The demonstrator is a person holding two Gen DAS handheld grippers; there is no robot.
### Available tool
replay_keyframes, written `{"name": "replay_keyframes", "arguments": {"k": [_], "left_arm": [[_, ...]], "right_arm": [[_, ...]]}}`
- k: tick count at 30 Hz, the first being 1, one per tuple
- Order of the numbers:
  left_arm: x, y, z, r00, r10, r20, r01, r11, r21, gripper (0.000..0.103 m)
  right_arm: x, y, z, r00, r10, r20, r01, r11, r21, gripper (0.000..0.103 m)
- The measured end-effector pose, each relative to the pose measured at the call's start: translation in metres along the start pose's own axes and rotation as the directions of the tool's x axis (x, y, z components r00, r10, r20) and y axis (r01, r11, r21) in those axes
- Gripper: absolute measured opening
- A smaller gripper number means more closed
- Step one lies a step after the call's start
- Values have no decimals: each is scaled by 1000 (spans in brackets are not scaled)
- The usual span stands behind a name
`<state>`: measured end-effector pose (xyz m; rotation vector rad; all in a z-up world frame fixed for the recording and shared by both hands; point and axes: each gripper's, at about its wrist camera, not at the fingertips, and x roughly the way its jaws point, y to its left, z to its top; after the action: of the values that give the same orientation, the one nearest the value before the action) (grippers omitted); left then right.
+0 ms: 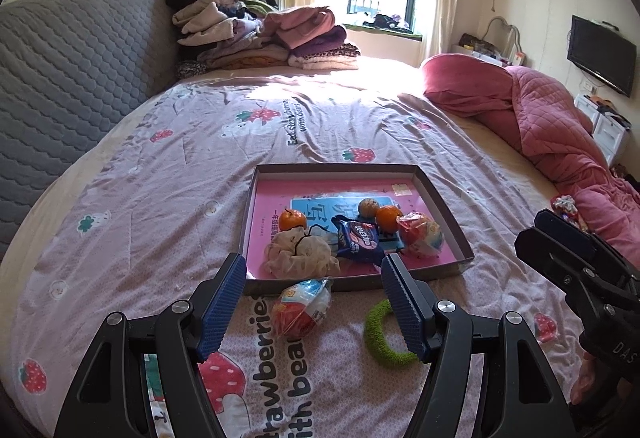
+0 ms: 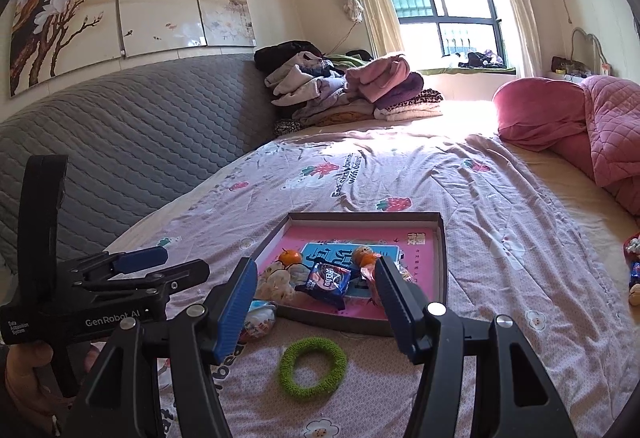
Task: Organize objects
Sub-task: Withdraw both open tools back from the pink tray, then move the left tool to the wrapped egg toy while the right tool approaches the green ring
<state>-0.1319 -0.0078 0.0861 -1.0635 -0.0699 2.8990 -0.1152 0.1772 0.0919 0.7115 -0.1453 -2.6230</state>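
While both hand-held grippers gape empty, tray holding three oranges, one green ring outside.

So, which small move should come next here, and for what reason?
Probably lower the left gripper onto the wrapped snack lying on the bedsheet just outside the shallow box and close on it. Its jaws are open and empty with the snack between them, while the oranges and other snacks already lie in the box. The green hair tie could wait for the right gripper.

The tray holds two oranges, one blue snack packet and one cream scrunchie. Two wrapped sweets show. One green scrunchie lies outside.
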Motion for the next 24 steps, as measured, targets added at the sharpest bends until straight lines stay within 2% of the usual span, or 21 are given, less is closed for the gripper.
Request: {"name": "replay_keyframes", "arguments": {"k": [12,24], "left_arm": [[-5,0,-12,1000,-2,-14,2,1000,14,72],[12,2,-32,997,2,-72,1,999,34,72]], "right_arm": [[-3,9,-17,999,-10,-34,9,1000,-12,61],[11,8,-37,994,-27,-102,26,1000,-11,61]]}}
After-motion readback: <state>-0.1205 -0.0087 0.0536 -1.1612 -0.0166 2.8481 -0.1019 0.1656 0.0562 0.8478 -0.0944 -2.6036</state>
